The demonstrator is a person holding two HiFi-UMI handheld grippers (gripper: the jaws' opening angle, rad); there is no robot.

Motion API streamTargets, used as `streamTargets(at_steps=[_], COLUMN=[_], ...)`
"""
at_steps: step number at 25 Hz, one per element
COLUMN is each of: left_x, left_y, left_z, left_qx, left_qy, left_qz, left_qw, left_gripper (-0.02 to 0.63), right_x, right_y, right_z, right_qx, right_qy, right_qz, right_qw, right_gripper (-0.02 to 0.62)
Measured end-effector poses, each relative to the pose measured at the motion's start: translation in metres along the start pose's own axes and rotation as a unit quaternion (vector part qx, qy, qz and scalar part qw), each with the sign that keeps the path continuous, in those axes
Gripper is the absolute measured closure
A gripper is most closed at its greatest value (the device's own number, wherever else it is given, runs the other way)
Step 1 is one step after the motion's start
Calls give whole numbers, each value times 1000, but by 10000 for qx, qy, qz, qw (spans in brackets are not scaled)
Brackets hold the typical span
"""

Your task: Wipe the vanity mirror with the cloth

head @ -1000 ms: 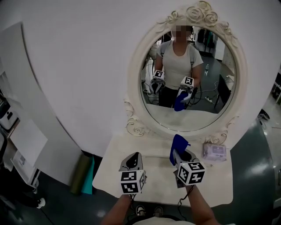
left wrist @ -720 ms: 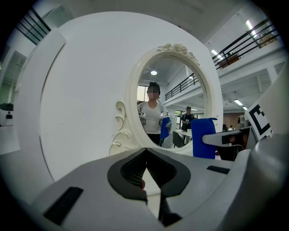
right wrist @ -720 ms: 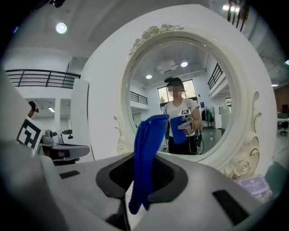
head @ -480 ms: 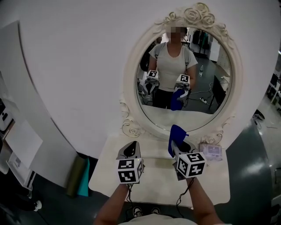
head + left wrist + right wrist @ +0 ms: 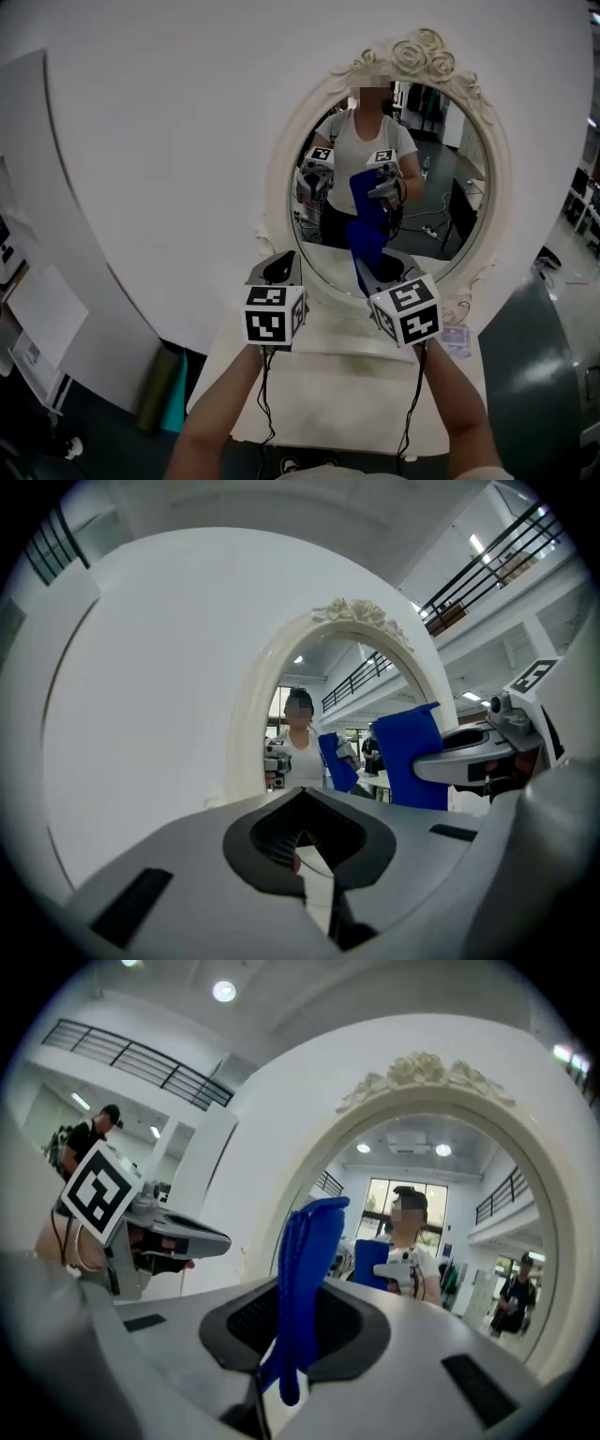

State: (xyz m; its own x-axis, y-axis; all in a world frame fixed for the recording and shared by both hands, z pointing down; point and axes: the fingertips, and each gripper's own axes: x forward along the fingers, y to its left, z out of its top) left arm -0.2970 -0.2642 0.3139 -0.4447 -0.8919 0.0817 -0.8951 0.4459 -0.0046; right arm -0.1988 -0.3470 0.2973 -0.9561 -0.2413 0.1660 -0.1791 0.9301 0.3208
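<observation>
White table (image 5: 347,384) down in front, top bare and pale. On its far right corner there's a small purple packet (image 5: 457,339), lying flat; its print is too small to read. Left of the table, down on the dark floor (image 5: 539,366), a dark green cylinder (image 5: 155,398) stands upright with something teal (image 5: 178,403) just beside it. Big white wall (image 5: 159,141) behind it all. A white sheet (image 5: 42,314) sits at the far left edge. Off in the hall, a black balcony railing (image 5: 131,1058), a round ceiling light (image 5: 224,991), and a person (image 5: 86,1143) standing well back at left.
</observation>
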Motion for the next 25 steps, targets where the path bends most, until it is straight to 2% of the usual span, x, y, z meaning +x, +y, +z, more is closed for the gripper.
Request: streamTargets(at_steps=[2, 4, 6, 8, 9, 11, 13, 16, 17, 20, 25], left_x=[5, 7, 10, 12, 13, 13, 14, 15, 16, 19, 24], left_y=[6, 13, 18, 24, 26, 30, 33, 39, 40, 43, 45], left_z=[24, 49, 73, 94, 103, 120, 134, 151, 156, 167, 175], left_qx=[167, 453, 651, 700, 724, 805, 813, 714, 715, 716, 639], left_qy=[-131, -275, -406, -516, -564, -653, -718, -804, -837, -906, -961], left_qz=[11, 104, 176, 202, 219, 269, 289, 312, 333, 361, 334], left_qw=[9998, 9985, 9969, 9960, 9955, 9943, 9937, 9937, 9934, 9927, 9928], left_gripper=[595, 595, 595, 595, 595, 595, 595, 595, 595, 595, 595], right_x=[3, 5, 6, 7, 8, 10, 14, 21, 23, 28, 38], right_y=[-10, -21, -32, -36, -36, -36, -40, -59, -65, -77, -83], right_z=[30, 61, 89, 113, 122, 137, 151, 181, 193, 220, 227], right_qx=[-720, -1645, -2718, -3653, -3983, -4361, -4451, -4091, -4098, -4384, -4574], right_qy=[-84, -133, -189, -241, -257, -276, -284, -238, -233, -107, 128], right_qz=[-294, -796, -1400, -1842, -1961, -2057, -2069, -1962, -2010, -2176, -2331], right_qw=[9969, 9831, 9519, 9121, 8957, 8756, 8708, 8908, 8894, 8720, 8581], right_gripper=[520, 520, 520, 520, 520, 520, 522, 522, 522, 522, 522])
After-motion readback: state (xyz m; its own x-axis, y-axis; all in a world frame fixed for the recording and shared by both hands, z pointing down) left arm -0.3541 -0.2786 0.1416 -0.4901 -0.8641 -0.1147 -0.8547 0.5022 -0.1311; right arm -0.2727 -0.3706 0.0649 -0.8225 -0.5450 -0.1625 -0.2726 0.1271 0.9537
